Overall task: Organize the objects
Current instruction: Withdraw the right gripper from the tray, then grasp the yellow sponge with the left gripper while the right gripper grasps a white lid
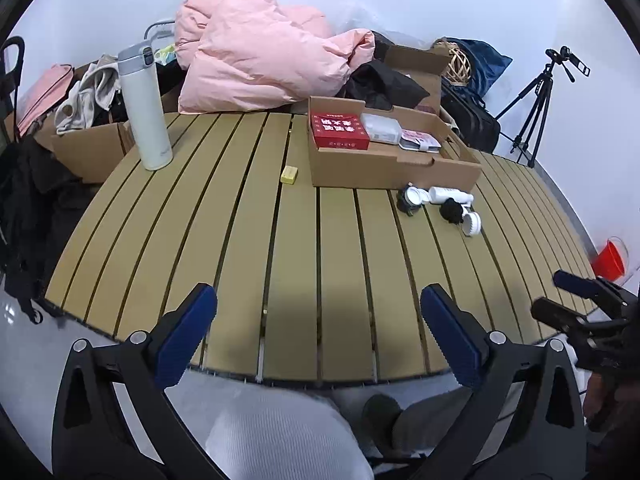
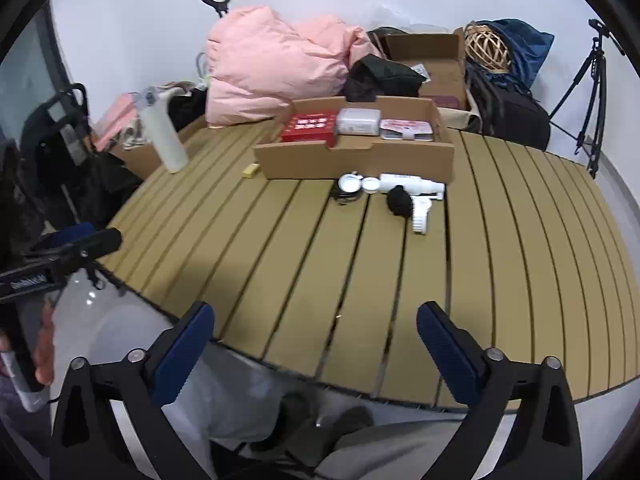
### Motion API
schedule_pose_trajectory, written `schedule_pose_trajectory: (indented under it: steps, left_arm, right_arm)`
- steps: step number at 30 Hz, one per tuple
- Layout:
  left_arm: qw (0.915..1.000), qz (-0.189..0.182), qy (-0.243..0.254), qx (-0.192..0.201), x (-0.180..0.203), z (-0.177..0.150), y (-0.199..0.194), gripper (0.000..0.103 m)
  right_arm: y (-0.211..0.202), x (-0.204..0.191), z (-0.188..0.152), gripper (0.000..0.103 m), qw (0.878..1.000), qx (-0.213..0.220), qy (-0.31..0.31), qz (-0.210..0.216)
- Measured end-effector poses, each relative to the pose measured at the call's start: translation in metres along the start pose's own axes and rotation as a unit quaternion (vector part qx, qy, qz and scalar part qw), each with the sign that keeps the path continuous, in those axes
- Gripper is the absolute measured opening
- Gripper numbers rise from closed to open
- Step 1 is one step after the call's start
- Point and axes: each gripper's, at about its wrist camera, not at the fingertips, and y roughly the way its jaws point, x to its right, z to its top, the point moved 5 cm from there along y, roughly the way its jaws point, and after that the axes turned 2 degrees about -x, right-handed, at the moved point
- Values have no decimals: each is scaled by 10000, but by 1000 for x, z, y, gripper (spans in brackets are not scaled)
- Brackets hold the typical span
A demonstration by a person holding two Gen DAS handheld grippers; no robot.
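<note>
- Two grippers are showing: the left gripper (image 1: 318, 334) and the right gripper (image 2: 316, 350), each hanging over the near edge of the slatted table (image 1: 248, 264) with blue-padded jaws standing wide apart and nothing sitting between them.
- One open cardboard tray (image 1: 394, 170) is sitting right of centre toward the top of the table, holding three things in a row — a red box (image 1: 340, 130), a clear plastic case (image 1: 380, 127) and a flat red-and-white packet (image 1: 420, 140).
- One loose cluster of small white and black parts (image 1: 438, 204) is lying just in front of the tray, a white tube among them; I cannot count them exactly.
- One small yellow block (image 1: 289, 175) is resting alone left of the tray, apart from it.
- One tall white flask (image 1: 144, 108) is standing upright in the upper left.
- Beyond the table, one pink duvet (image 1: 260, 48) is piling up at top centre, one tripod (image 1: 536, 108) is standing at the far right, and one red bucket (image 1: 610, 260) is showing at the right edge.
- Nothing is lying on the bare slats between the jaws and the loose parts.
</note>
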Motion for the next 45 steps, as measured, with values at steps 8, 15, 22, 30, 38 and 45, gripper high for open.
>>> schedule_pose_trajectory:
  steps: [8,15,22,30,38,45]
  left_arm:
    - [9979,187,574,237,-17,55,64,88]
    - [9974,4,679,-227,-42,97,177,65]
    - [9968,-78,516,-613,-51,110,248,60]
    - [9975,-135,462,-509,-53,115,263,18]
    - [9983,11,322,-487,-57,110,250,18]
    - [9997,-10,-68,-233,-62,94,179,18]
  right_arm:
    - [47,18,28,68,9999,43,-82,-123]
    - [109,43,87,68,9995,246,-45,-169]
    - [186,47,122,68,9997,31,33,-234]
    - [225,46,121,31,9995,-274,-23,-150]
    - [215,58,122,11,9998,-59,210,4]
    - [194,47,118,10,9997,52,117,198]
